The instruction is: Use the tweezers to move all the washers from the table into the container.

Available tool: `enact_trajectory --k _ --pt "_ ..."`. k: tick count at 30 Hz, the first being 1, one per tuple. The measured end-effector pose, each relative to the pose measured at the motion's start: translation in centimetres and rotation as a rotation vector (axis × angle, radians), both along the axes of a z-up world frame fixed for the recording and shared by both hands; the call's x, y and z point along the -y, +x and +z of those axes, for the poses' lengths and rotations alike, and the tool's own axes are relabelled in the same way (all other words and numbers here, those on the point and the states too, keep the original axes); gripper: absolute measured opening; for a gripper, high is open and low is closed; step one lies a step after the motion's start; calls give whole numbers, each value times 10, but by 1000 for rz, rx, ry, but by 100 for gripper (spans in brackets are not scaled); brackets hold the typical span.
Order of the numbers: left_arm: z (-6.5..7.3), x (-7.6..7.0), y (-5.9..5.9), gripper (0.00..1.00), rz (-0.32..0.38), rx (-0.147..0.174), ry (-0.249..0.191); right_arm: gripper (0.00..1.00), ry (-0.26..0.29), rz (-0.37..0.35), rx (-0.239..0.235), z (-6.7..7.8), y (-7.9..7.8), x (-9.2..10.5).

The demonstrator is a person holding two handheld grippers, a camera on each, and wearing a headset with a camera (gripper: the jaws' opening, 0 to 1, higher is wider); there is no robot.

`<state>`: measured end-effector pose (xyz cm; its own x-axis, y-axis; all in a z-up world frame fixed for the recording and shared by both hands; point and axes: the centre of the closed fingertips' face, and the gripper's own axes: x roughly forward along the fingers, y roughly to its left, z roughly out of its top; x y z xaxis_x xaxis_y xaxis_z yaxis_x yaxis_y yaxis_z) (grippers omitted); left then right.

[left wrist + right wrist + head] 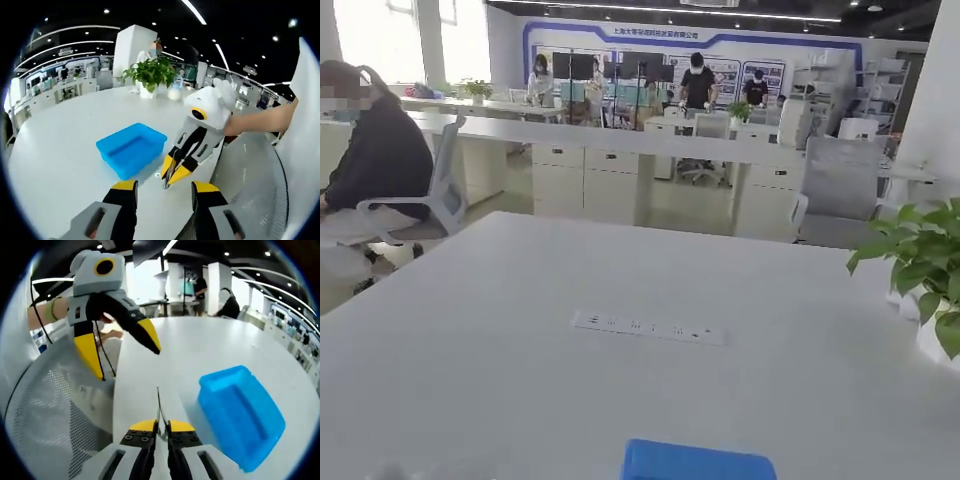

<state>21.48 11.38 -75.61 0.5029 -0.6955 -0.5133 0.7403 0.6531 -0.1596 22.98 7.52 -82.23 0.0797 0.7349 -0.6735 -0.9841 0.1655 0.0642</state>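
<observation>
Beside the blue container (241, 415), the right tool (161, 426) grips tweezers (158, 402).

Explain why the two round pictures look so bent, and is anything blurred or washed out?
Head view: soft all over, windows at upper left blown out white, blue container cut by the bottom edge. Left gripper view: fisheye curves the table rim; the container is crisp with a faint shadow. Right gripper view: same bending, bright glare behind the left gripper, tweezers sharp.
</observation>
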Motion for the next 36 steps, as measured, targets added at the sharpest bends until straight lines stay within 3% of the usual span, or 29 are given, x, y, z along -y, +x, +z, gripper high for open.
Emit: enact_trajectory --k 2,5,8,11,14,16,19,20,22,26,27,29,32,36 --pt "-1 -4 -2 49 48 11 -15 5 0 -5 0 0 0 0" --pt "3 -10 -1 58 147 56 -57 5 1 -16 0 0 0 1" --pt "10 -14 3 65 246 88 -140 5 -3 -22 5 0 0 1" --pt "16 -20 7 72 327 126 -188 4 -8 -27 18 0 -1 1" --pt "19 -29 13 81 373 189 -147 4 5 -53 13 0 0 1" --pt "20 -27 14 87 382 209 -152 4 13 -77 2 0 2 2" --pt "18 -23 19 99 392 210 -165 4 22 -107 -18 0 5 4" --pt "17 -23 19 98 392 210 -164 4 27 -119 -29 0 6 4" --pt "21 -26 22 99 406 257 -144 4 35 -142 -41 0 8 6" --pt "18 -19 21 99 379 257 -114 4 50 -200 -41 3 10 11" --pt "17 -18 20 99 362 272 -82 4 59 -215 -46 5 11 12" --pt "19 -13 19 99 339 297 -67 4 92 -248 -72 11 13 12" --pt "25 -8 19 99 325 330 -77 4 131 -297 -94 25 19 17" --pt "29 -7 20 99 328 341 -97 4 132 -322 -90 36 27 26"
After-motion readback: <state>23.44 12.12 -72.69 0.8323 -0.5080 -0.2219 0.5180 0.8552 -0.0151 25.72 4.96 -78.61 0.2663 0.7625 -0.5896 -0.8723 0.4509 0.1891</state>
